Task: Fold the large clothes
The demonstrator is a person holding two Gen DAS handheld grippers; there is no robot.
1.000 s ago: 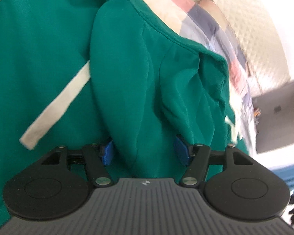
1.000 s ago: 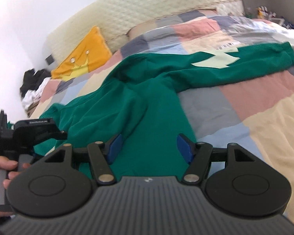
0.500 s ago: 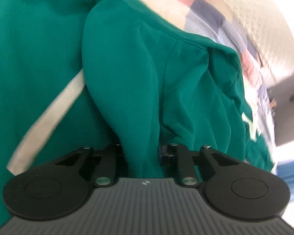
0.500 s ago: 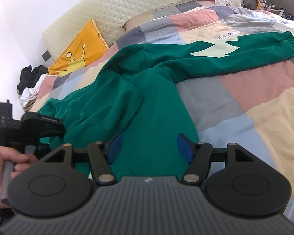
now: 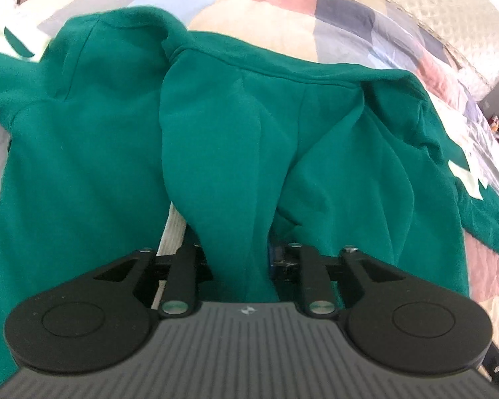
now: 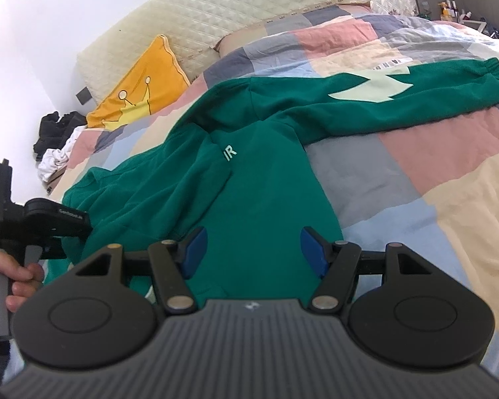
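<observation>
A large green sweatshirt (image 5: 99,166) lies spread on a patchwork quilt (image 6: 415,183). My left gripper (image 5: 238,252) pinches a raised fold of it, apparently the hood; its jaws are opening slightly, and the cloth still runs up between them. A white strip (image 5: 174,232) shows beside the left finger. My right gripper (image 6: 252,249) stands open just above the sweatshirt's body (image 6: 259,179), its blue pads (image 6: 194,249) apart and gripping nothing. A long sleeve with a pale arrow patch (image 6: 369,83) stretches to the right. A hand (image 6: 16,276) holds the left gripper's handle at the left edge.
A yellow pillow (image 6: 139,89) leans on the quilted cream headboard (image 6: 216,16). A heap of black and white clothes (image 6: 56,143) lies at the bed's far left. Small bottles (image 6: 449,6) stand on a surface beyond the bed's right side.
My left gripper closed on the fold of green cloth, then rolled and lifted with it. The fold has pulled away and uncovered pale letters on the chest. My right gripper stayed open.
</observation>
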